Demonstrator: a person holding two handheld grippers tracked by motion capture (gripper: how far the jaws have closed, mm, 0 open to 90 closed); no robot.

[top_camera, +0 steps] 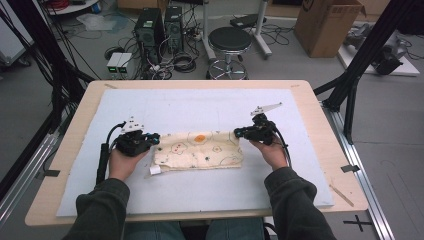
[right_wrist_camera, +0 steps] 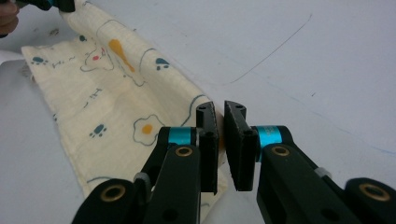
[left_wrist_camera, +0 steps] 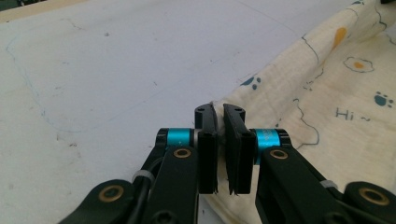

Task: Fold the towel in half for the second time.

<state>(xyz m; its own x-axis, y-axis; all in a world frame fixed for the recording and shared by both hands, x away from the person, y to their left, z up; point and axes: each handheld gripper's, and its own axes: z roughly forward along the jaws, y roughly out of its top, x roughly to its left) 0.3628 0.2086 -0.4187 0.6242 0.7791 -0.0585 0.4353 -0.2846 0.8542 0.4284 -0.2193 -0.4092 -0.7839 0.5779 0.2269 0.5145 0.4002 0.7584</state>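
A cream cloth (top_camera: 200, 150) printed with eggs, paw prints and cartoon animals lies folded in a long strip across the middle of the mat. My left gripper (top_camera: 157, 138) is at the strip's upper left corner. In the left gripper view, the left gripper (left_wrist_camera: 219, 112) is shut with the edge of the cloth (left_wrist_camera: 327, 84) pinched between its pads. My right gripper (top_camera: 237, 133) is at the upper right corner. In the right gripper view, the right gripper (right_wrist_camera: 220, 109) is shut on the corner of the cloth (right_wrist_camera: 107, 93), which stretches away toward the other hand.
A pale mat (top_camera: 200, 105) covers most of the wooden table (top_camera: 310, 90). A thin wooden stick (top_camera: 341, 195) lies near the table's right front corner. Beyond the far edge, a stool (top_camera: 229, 40), computer towers (top_camera: 150, 25) and a cardboard box (top_camera: 325, 25) stand on the floor.
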